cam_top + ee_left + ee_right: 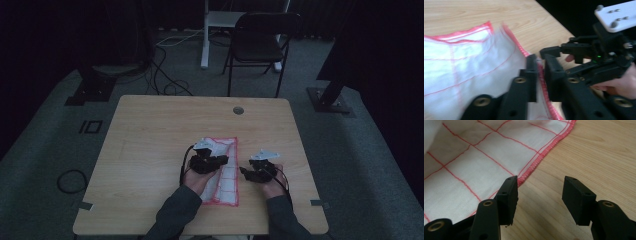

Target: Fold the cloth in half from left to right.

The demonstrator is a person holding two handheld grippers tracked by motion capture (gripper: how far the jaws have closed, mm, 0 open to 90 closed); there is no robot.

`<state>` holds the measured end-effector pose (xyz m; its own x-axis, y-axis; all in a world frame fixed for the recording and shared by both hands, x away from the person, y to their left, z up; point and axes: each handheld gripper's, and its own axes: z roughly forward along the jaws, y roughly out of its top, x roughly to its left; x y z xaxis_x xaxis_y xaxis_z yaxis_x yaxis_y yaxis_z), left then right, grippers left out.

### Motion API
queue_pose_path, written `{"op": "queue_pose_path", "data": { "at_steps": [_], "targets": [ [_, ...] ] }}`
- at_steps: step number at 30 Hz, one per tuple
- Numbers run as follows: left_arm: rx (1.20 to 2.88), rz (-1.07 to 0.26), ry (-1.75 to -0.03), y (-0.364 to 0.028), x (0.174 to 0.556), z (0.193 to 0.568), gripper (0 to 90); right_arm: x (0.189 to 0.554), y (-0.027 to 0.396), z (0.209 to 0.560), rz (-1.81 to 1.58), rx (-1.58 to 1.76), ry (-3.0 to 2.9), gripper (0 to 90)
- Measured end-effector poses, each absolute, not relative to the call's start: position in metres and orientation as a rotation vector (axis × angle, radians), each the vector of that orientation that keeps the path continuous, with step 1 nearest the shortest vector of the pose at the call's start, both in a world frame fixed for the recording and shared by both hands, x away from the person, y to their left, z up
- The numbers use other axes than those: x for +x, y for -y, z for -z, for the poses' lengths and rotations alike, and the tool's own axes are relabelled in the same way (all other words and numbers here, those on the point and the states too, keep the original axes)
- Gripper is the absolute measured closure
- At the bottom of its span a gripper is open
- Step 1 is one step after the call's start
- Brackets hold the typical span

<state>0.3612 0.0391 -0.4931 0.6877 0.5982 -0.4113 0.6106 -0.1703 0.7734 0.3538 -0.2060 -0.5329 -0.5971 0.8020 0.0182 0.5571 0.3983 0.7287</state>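
Observation:
A white cloth [227, 172] with red grid lines and a red hem lies on the wooden table [150, 140], partly folded over itself. My left gripper [222, 161] hovers over the cloth's middle and points right. In the left gripper view its jaws [541, 62] stand slightly apart with the red hem of the cloth [469, 62] running between them, the pads not pressing on it. My right gripper [245, 172] sits just right of the cloth, pointing left. Its jaws [540, 195] are wide apart over bare wood, one pad at the hem of the cloth [474, 165], nothing between them.
A round cable hole [238, 110] sits near the table's far edge. Behind the table stands a black folding chair [260, 42]. Cables lie on the grey floor [72, 181] to the left, and dark stand feet [327, 102] are at the right.

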Motion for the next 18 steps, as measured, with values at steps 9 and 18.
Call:
{"op": "queue_pose_path", "data": {
  "at_steps": [9,18],
  "targets": [
    [1.885,-0.07,-0.969,-0.06,0.35,0.49,74.0,0.355,0.201,0.53,-1.023,1.177,-2.31,48.8],
    [1.936,-0.13,-1.02,-0.088,0.337,0.506,71.8,0.364,0.19,0.523,-1.042,1.193,-2.271,57.8]
  ]
}}
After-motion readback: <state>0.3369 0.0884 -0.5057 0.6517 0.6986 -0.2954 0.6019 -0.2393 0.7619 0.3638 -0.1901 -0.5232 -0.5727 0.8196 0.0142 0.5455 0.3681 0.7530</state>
